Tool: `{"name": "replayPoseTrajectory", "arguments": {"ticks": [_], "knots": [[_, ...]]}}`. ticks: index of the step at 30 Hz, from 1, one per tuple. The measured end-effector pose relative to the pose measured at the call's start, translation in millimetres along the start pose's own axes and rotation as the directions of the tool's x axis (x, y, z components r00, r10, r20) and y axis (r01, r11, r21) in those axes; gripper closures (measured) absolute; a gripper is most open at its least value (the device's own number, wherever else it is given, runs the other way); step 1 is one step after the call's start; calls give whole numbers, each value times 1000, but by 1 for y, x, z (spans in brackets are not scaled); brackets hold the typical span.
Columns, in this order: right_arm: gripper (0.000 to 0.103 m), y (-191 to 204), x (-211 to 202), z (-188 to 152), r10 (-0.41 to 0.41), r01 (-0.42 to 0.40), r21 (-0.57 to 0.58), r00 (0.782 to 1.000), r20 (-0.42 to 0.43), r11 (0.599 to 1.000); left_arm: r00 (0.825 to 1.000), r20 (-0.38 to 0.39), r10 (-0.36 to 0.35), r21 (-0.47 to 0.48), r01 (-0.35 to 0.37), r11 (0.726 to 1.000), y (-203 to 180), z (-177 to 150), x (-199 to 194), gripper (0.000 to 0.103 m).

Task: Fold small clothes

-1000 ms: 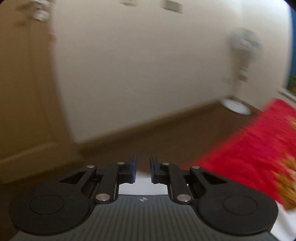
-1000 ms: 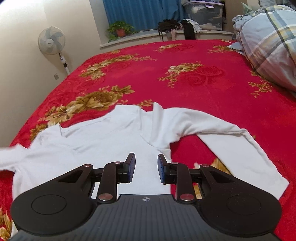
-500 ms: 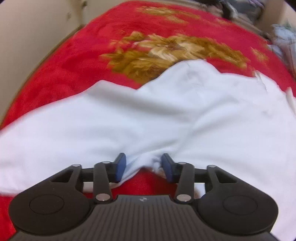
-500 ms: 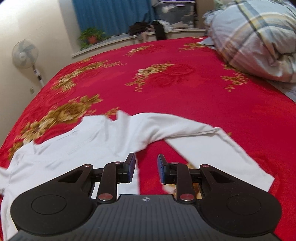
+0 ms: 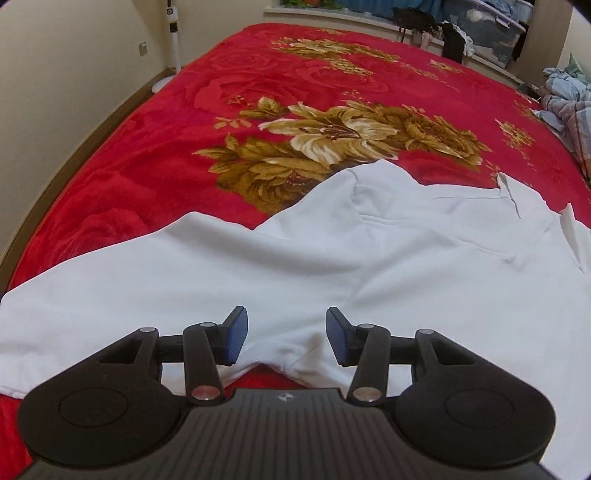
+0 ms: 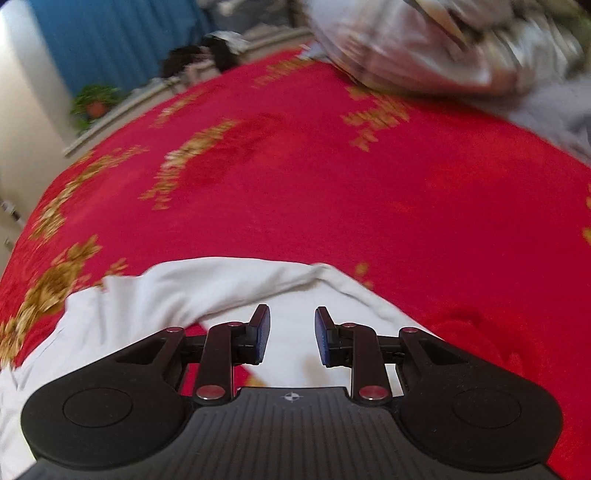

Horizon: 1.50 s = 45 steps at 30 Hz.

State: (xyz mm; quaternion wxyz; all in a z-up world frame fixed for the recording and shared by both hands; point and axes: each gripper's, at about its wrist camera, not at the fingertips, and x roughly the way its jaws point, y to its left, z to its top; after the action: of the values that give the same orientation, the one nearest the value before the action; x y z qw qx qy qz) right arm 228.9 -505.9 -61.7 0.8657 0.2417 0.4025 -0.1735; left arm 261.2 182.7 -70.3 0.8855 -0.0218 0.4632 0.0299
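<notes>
1. Lying spread on the red floral blanket (image 5: 155,155), the white long-sleeved top (image 5: 369,258) is sitting flat and unfolded, sleeves out to the sides.
2. Left gripper (image 5: 282,339) is hovering over the armpit notch where sleeve meets body; jaws are standing apart, gripping nothing.
3. Right gripper (image 6: 291,338) is hanging over the other sleeve (image 6: 236,284), jaws parted, nothing between them; this view is blurring with motion.
4. Judging the handling: fabric is looking light, soft and floppy, so it is likely going to sag and bunch; pinching at a sleeve edge or cuff is looking like the best hold.
5. Containers: a clear storage bin (image 5: 491,26) is sitting by the window, holding what seems to be clothes; contents too small to tell.
</notes>
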Motion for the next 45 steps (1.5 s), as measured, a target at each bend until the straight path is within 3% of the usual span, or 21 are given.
{"name": "replayPoseTrajectory", "arguments": {"ticks": [3, 5, 8, 11, 15, 18, 21, 23, 25, 27, 28, 30, 31, 32, 34, 36, 37, 39, 41, 45], "knots": [[75, -20, 19, 8, 27, -24, 91, 999, -32, 996, 1000, -3, -10, 19, 10, 1000, -3, -2, 0, 51], [75, -31, 27, 15, 3, -1, 109, 1000, -18, 994, 1000, -6, -14, 33, 14, 999, -6, -3, 1, 51], [73, -38, 31, 21, -85, 84, 72, 996, 15, 994, 1000, -13, -8, 48, 9, 999, -6, -4, 3, 51], [63, -38, 40, 21, -135, 135, -18, 991, 11, 991, 1000, -18, -4, 38, 4, 999, -2, -3, 4, 51], [62, -39, 62, 16, -105, 100, -63, 992, -68, 993, 1000, -20, -2, 27, 2, 1000, 2, -2, 4, 51], [62, -36, 64, 17, -87, 82, -76, 994, -66, 994, 1000, -23, -3, 38, 4, 999, 1, -2, 5, 51], [97, -33, 68, 17, -71, 64, -100, 995, -64, 993, 1000, -24, 0, 40, 1, 999, 0, -2, 5, 51], [99, -32, 64, 23, -56, 53, -91, 998, -31, 994, 1000, -18, -2, 38, 2, 999, 0, -2, 4, 51], [99, -24, 41, 35, -9, 19, -104, 996, 91, 994, 1000, -11, -2, 33, 2, 999, 2, -2, 3, 51], [99, -6, 4, 43, 47, 2, -178, 962, 271, 984, 1000, -8, 3, 23, -3, 1000, 4, -2, 2, 51], [99, 5, -20, 45, 74, 18, -234, 922, 379, 972, 1000, -8, 6, 20, -6, 1000, 6, -2, 2, 51], [99, 15, -49, 41, 117, 48, -309, 863, 492, 950, 1000, -12, 12, 18, -12, 1000, 7, -3, 1, 51], [99, 18, -54, 36, 108, 88, -339, 849, 517, 937, 1000, -15, 12, 20, -11, 1000, 7, -3, 2, 51], [99, 17, -50, 33, 69, 129, -345, 859, 508, 930, 1000, -17, 11, 22, -10, 1000, 7, -4, 2, 51], [99, 6, -30, 25, -5, 169, -349, 905, 425, 922, 1000, -16, 5, 26, -4, 1000, 5, -4, 0, 51], [98, -9, 0, 16, -99, 188, -382, 966, 241, 905, 1000, -13, -5, 29, 5, 1000, 4, -4, -1, 51], [98, -19, 11, 10, -151, 203, -390, 976, 159, 898, 1000, -12, -8, 30, 9, 1000, 3, -4, -2, 51], [98, -40, 16, 6, -156, 177, -328, 984, 88, 928, 1000, -9, -16, 30, 16, 999, 2, -3, -4, 51], [97, -66, 11, 13, -98, 111, -198, 992, 74, 974, 1000, -5, -20, 28, 20, 999, 0, -2, -5, 51], [75, -100, 3, 27, -19, 20, -2, 991, 132, 1000, 1000, -8, -21, 29, 21, 999, -3, -1, -3, 51]]}}
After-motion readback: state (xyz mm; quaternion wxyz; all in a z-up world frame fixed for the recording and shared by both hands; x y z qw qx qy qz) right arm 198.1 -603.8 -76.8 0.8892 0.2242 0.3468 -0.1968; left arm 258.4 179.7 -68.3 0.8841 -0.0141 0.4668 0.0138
